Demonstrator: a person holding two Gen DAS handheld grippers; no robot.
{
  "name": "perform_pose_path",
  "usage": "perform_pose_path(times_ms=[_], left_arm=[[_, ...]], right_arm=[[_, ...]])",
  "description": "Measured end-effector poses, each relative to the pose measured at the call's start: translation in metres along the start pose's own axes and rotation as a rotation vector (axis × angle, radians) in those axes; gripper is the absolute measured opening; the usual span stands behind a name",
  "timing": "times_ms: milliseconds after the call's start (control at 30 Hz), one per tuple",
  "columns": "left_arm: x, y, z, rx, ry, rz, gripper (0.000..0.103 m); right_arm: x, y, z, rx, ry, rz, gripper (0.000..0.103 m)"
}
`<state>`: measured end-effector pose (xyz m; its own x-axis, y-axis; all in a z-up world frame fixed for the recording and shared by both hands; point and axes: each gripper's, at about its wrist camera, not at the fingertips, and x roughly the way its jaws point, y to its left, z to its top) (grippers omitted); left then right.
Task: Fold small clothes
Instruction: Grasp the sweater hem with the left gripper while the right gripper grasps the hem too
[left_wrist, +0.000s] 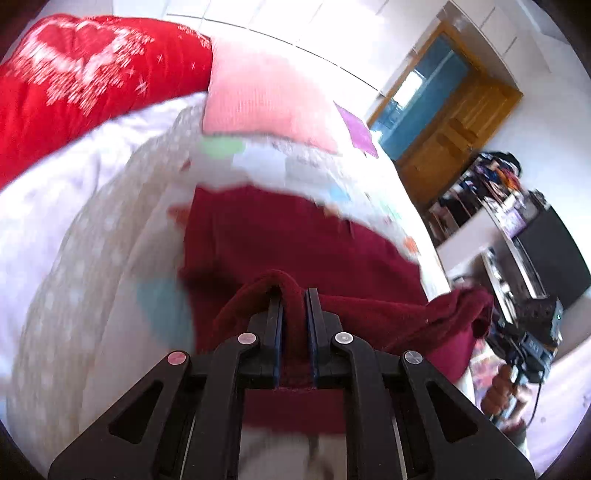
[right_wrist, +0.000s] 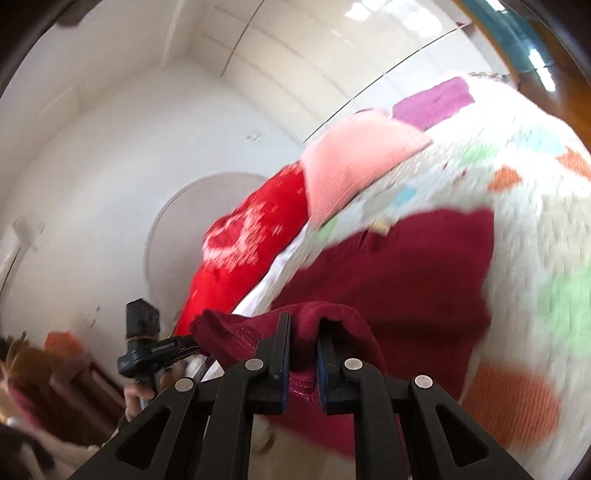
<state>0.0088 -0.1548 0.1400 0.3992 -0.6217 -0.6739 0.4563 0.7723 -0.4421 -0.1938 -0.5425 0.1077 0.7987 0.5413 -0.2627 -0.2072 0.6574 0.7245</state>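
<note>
Garment (left_wrist: 295, 236): we see maroon cloth on the bed (left_wrist: 92, 240), near edge lifted.
Left gripper (left_wrist: 294, 295): pinching its hem.
Right gripper (right_wrist: 303, 328): pinching another bunch.
Unclear: we find the bed pattern blurred.

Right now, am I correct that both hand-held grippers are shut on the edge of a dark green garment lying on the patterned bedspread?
Not quite: the garment is dark red, not green, as the left wrist view shows. The rest holds: the left hand-held gripper and the right hand-held gripper are each shut on its edge, and it lies on the patterned bedspread.
</note>
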Motion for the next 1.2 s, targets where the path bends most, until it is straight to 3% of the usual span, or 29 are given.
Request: perform_pose_path(times_ms=[100, 200, 233, 300, 367, 433, 467, 500, 533, 600, 700, 800, 933, 1000, 1067, 1200], left_arm=[[0.053, 0.006, 0.041, -0.022, -0.006, 0.077, 0.009], [0.093, 0.026, 0.060, -0.098, 0.020, 0.112, 0.009], [0.105, 0.035, 0.064, -0.145, 0.038, 0.103, 0.010], [0.112, 0.045, 0.068, -0.170, 0.052, 0.069, 0.012], [0.106, 0.047, 0.072, -0.149, 0.043, 0.049, 0.016], [0.097, 0.041, 0.075, -0.102, 0.008, 0.066, 0.033], [0.089, 0.037, 0.075, -0.078, -0.030, 0.096, 0.058], [0.080, 0.036, 0.075, -0.071, -0.077, 0.116, 0.075], [0.076, 0.034, 0.076, -0.079, -0.108, 0.116, 0.078], [0.068, 0.033, 0.075, -0.105, -0.158, 0.088, 0.079], [0.087, 0.027, 0.078, -0.091, -0.082, 0.102, 0.079], [0.126, 0.022, 0.077, -0.060, 0.009, 0.192, 0.079], [0.170, 0.038, 0.077, -0.066, 0.061, 0.305, 0.079], [0.185, 0.050, 0.079, -0.079, 0.061, 0.325, 0.079], [0.190, 0.050, 0.080, -0.057, 0.041, 0.345, 0.079], [0.183, 0.045, 0.078, -0.027, 0.040, 0.356, 0.079]], right_arm=[[0.029, -0.029, 0.037, 0.022, -0.017, -0.080, 0.011], [0.057, -0.063, 0.065, 0.050, -0.034, -0.153, 0.011], [0.065, -0.076, 0.071, 0.073, -0.016, -0.170, 0.016], [0.082, -0.100, 0.079, 0.143, 0.038, -0.240, 0.046], [0.069, -0.105, 0.081, 0.148, -0.016, -0.250, 0.051], [0.053, -0.098, 0.082, 0.137, -0.067, -0.253, 0.053], [0.046, -0.094, 0.081, 0.124, -0.078, -0.266, 0.053], [0.042, -0.088, 0.080, 0.095, -0.074, -0.279, 0.053], [0.041, -0.082, 0.079, 0.065, -0.064, -0.286, 0.053], [0.046, -0.068, 0.075, -0.020, -0.026, -0.305, 0.053], [0.076, -0.049, 0.069, -0.140, 0.036, -0.365, 0.045], [0.111, -0.047, 0.069, -0.190, 0.080, -0.437, 0.038], [0.153, -0.067, 0.075, -0.232, 0.138, -0.670, 0.036], [0.167, -0.088, 0.079, -0.216, 0.158, -0.736, 0.033], [0.172, -0.106, 0.084, -0.159, 0.155, -0.733, 0.033], [0.162, -0.100, 0.084, -0.169, 0.139, -0.727, 0.033]])
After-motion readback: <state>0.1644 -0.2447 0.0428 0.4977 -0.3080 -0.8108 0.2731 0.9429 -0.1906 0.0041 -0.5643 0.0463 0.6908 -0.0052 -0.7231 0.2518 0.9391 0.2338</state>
